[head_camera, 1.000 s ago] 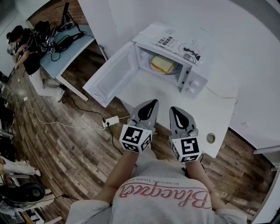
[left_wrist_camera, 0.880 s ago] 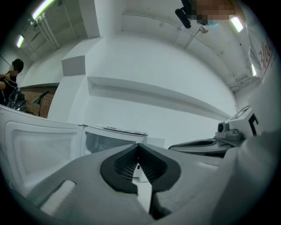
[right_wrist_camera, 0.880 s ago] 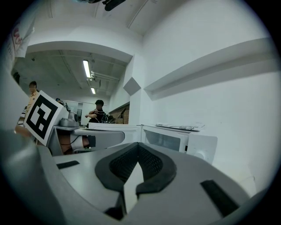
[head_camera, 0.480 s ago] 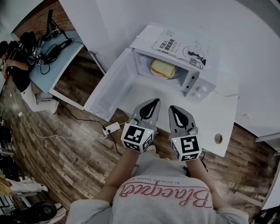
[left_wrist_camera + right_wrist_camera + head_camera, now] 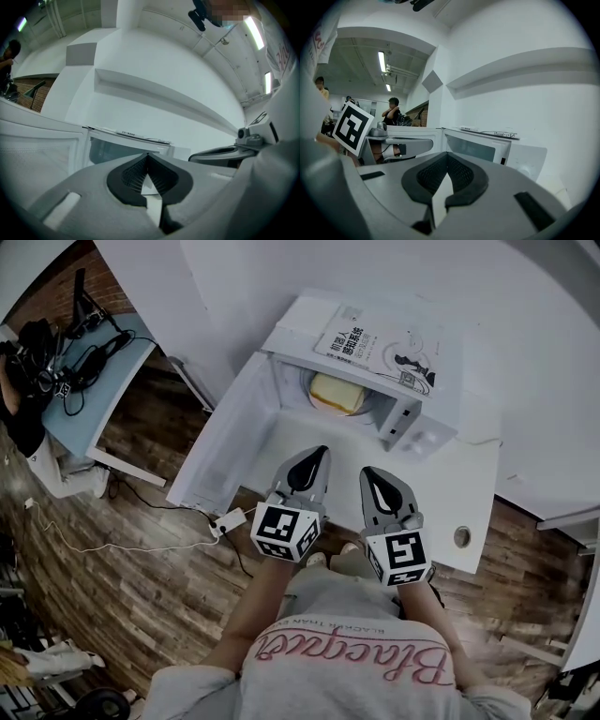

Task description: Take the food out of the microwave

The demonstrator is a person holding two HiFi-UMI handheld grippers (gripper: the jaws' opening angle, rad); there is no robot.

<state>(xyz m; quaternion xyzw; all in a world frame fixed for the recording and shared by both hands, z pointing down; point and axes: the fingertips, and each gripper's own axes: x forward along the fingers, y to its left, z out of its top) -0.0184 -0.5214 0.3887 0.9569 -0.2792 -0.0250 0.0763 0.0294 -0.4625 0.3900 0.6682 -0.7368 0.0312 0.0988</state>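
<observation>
Now left hand-held gripper (image 5: pixel 321 452) nearer microwave (image 5: pixel 424 434)

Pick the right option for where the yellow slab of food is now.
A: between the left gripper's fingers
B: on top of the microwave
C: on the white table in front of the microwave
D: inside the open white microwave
D: the yellow slab of food lies inside the white microwave, whose door stands open. The left gripper and right gripper are both shut on nothing, short of the opening.
</observation>
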